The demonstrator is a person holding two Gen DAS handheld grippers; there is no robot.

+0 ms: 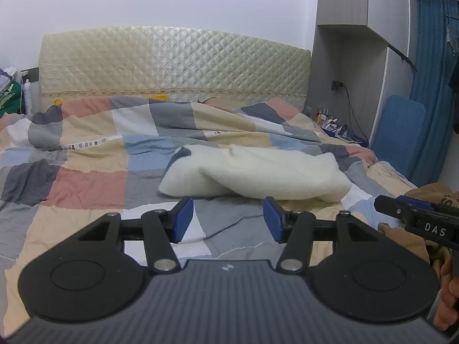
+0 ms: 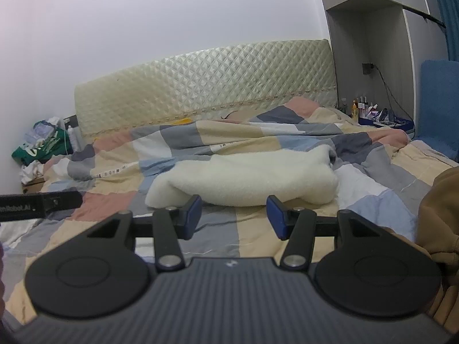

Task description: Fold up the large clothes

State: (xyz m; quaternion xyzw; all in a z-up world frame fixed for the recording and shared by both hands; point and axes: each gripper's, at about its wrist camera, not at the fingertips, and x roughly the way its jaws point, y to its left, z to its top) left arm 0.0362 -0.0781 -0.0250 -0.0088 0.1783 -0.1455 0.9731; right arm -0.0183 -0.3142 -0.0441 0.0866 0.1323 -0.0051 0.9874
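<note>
A cream fleece garment (image 1: pixel 258 169) (image 2: pixel 243 177) lies bunched in a loose fold on the checked quilt (image 1: pixel 86 183) (image 2: pixel 373 177), mid-bed. My left gripper (image 1: pixel 228 205) hovers just short of the garment's near edge, open, with only quilt showing between its blue pads. My right gripper (image 2: pixel 233 202) stands the same way in front of the garment, open and holding nothing. A brown garment (image 1: pixel 424 192) (image 2: pixel 439 215) lies heaped at the right edge of the bed. The right gripper's body (image 1: pixel 413 218) shows beside that heap in the left wrist view, with a hand (image 1: pixel 447 301) below it.
A quilted cream headboard (image 1: pixel 172 63) (image 2: pixel 200 80) backs the bed. A bedside surface with small bottles (image 1: pixel 330 120) (image 2: pixel 370 109) and a blue cushion (image 1: pixel 401 132) stand at the right under a grey cabinet. Bags and a spray can (image 2: pixel 46 143) crowd the far left corner.
</note>
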